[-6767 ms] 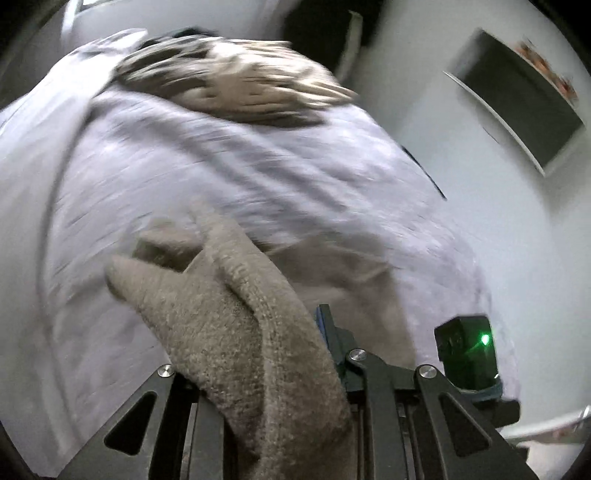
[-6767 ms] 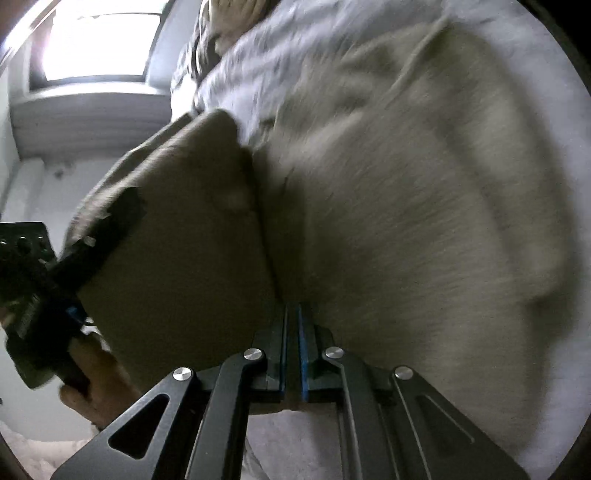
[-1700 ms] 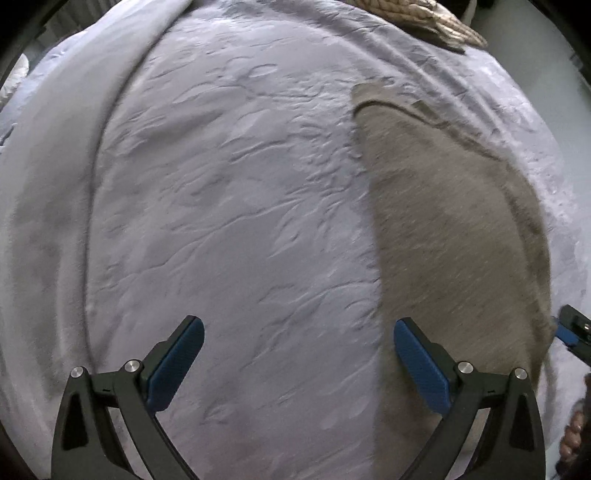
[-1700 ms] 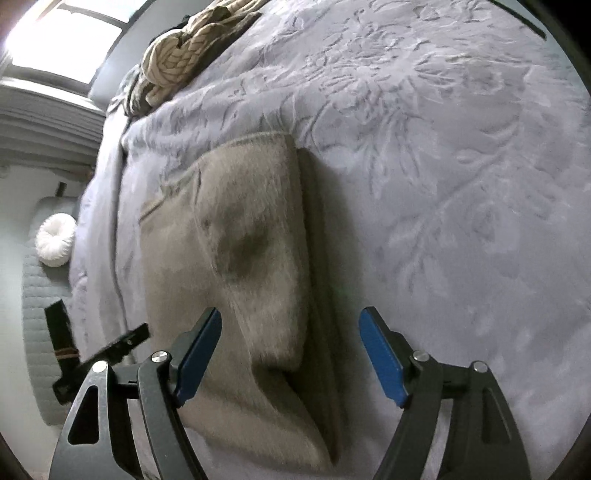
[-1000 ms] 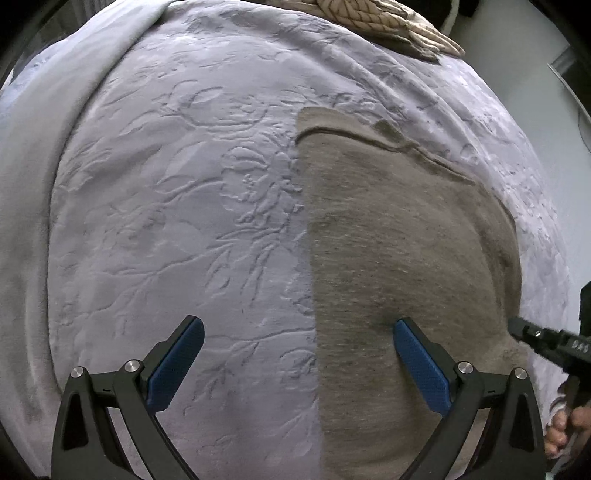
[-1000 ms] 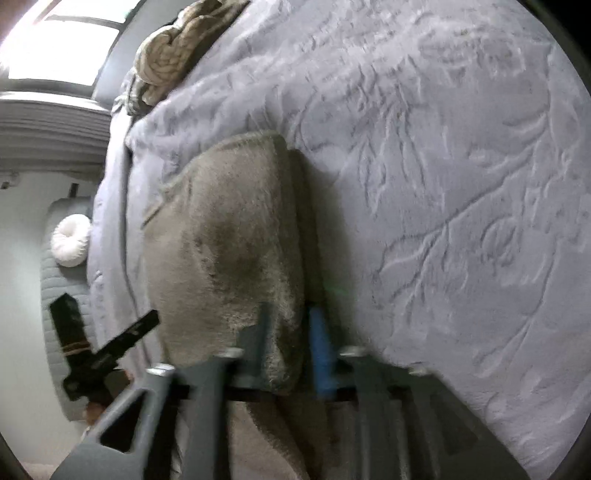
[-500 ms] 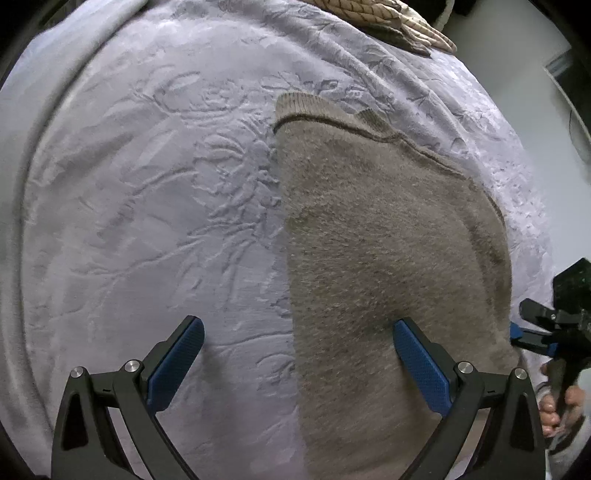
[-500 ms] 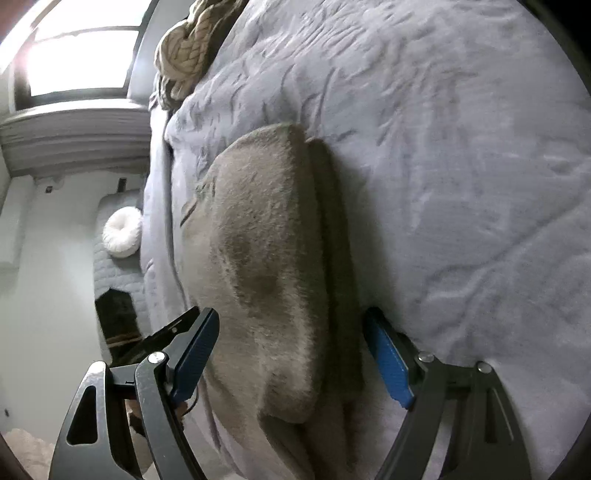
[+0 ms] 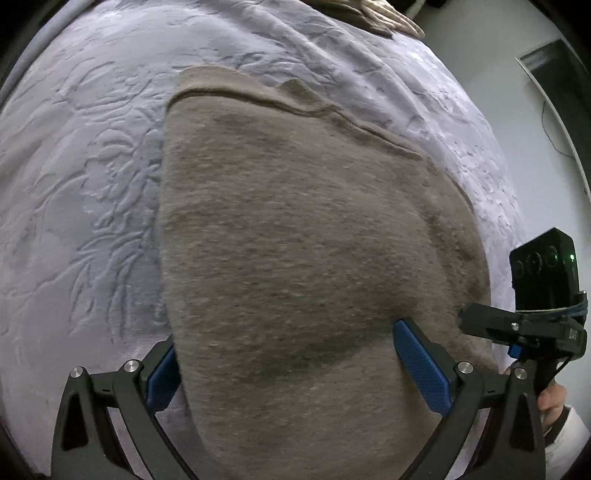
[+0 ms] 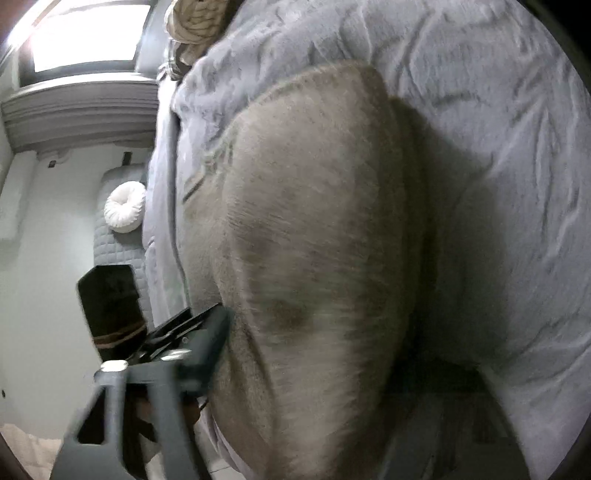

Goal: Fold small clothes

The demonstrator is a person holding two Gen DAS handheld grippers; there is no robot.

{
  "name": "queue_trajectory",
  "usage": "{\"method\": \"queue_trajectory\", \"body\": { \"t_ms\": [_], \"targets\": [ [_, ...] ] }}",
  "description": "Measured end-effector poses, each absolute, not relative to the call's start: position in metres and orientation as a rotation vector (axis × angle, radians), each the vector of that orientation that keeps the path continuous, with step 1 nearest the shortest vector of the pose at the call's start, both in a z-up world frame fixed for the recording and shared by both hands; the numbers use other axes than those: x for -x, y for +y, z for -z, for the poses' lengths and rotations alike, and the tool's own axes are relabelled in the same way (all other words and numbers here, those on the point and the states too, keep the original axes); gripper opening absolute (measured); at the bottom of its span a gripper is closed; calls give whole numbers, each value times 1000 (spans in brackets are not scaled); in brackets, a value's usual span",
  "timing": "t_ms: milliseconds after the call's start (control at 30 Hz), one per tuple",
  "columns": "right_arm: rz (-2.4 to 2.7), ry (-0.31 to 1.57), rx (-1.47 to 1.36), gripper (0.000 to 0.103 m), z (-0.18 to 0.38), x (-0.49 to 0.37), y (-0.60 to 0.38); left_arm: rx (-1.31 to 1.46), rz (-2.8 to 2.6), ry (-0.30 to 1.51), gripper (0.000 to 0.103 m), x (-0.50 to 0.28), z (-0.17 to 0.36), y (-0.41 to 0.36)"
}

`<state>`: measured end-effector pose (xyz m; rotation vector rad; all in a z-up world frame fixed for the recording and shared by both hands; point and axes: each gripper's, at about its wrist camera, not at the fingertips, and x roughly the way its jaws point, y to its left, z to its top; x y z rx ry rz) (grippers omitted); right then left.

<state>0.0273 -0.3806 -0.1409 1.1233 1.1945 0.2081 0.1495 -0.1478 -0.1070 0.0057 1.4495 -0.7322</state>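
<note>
the taupe knit garment is lying on the bed, on a pale lavender embossed bedspread, already doubled over so that a lower layer is showing along its far edge and along its right side in the right wrist view. the step in hand looks like taking hold of the near end for another fold. the left gripper is sitting over that near end with its jaws spread wide, one blue pad at the garment's left edge and the other resting on the cloth toward its right side, neither pinching anything. the right gripper is coming in from the side, its jaws closing with the thick folded edge between them; that view is blurred and one finger is hidden in shadow, so it is not clear that the pads are pressing on the cloth yet. judging from this, the next move is calling for both grippers to pinch all the layers together at the near end and carry it toward the far edge without letting the lower layer slip. a cream braided item is lying at the far end of the bed, a round white cushion beyond it. the only writing is some small white lettering on the right gripper's black body, too small to make out.
</note>
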Motion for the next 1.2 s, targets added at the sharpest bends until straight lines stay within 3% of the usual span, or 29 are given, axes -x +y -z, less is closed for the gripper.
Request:
{"method": "queue_trajectory", "body": {
  "t_ms": [67, 233, 300, 667, 1000, 1100, 1200],
  "targets": [
    [-208, 1160, -1163, 35, 137, -23, -381, -28, 739, 1422, 91, -144, 101, -151],
    [-271, 1091, -1241, 33, 115, -14, -367, -36, 802, 1380, 44, -141, 81, -136],
    [-293, 1071, -1268, 33, 106, -13, -359, -19, 830, 1386, 40, -143, 73, -126],
    [-379, 1110, -1340, 33, 72, 2, -292, 71, 828, 1422, 40, -127, 26, -57],
    [-365, 1319, -1295, 33, 114, 3, -189, 2, 690, 1527, 40, -89, 35, 23],
    [-293, 1393, -1144, 37, 112, -5, -178, -50, 616, 1552, 40, -78, 55, 43],
    [-216, 1417, -1038, 49, 97, -8, -184, -48, 557, 1544, 40, -73, 62, 58]
  ]
}}
